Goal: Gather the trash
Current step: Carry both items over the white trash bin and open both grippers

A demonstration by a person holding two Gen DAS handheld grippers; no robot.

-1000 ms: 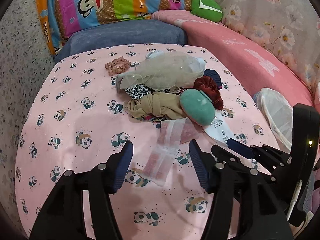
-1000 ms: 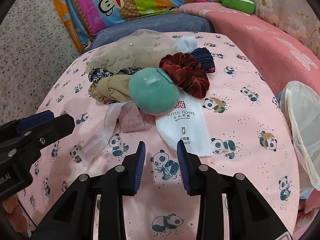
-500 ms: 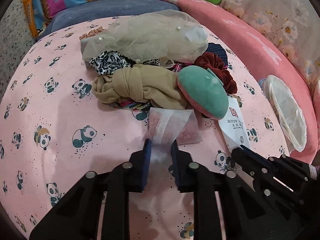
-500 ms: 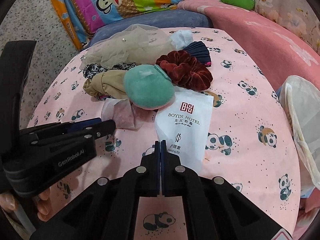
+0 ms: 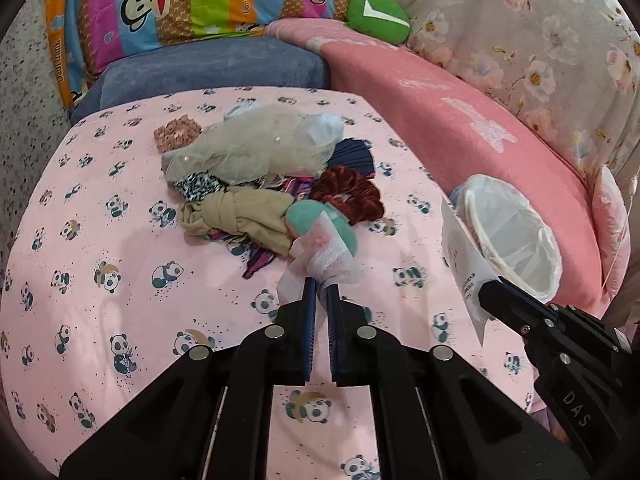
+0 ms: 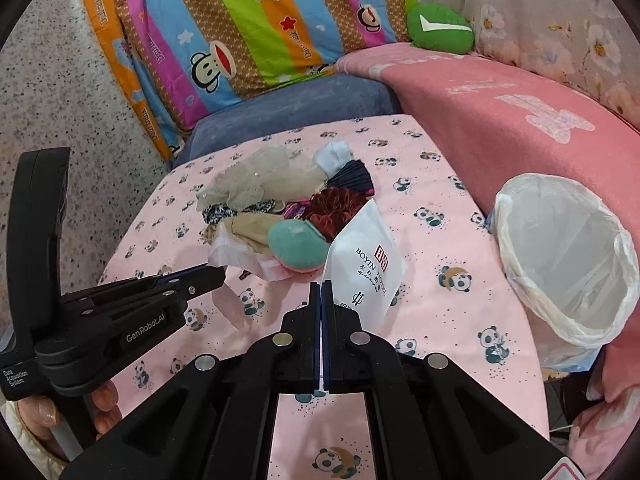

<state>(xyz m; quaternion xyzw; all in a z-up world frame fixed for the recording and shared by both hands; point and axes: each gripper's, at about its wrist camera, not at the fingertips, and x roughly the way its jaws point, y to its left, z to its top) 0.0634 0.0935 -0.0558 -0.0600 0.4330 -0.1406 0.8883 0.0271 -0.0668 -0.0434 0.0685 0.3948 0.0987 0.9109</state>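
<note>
both hand-held grippers have closed and lifted their catches off the pink panda-print worktop (image 5: 120,240) since a second ago. left hand-held gripper (image 5: 320,286) pinches the crumpled clear plastic wrapper (image 5: 332,260), raised in front of the teal round pad (image 5: 304,216). right hand-held gripper (image 6: 321,288) clamps the white printed hotel sachet (image 6: 368,260), held up beside the white-lined round waste bin (image 6: 568,256).

place: home | cues: cushioned sofa (image 5: 432,92), cartoon-monkey quilt (image 6: 248,28), panda-print tablecloth (image 5: 100,208)
</note>
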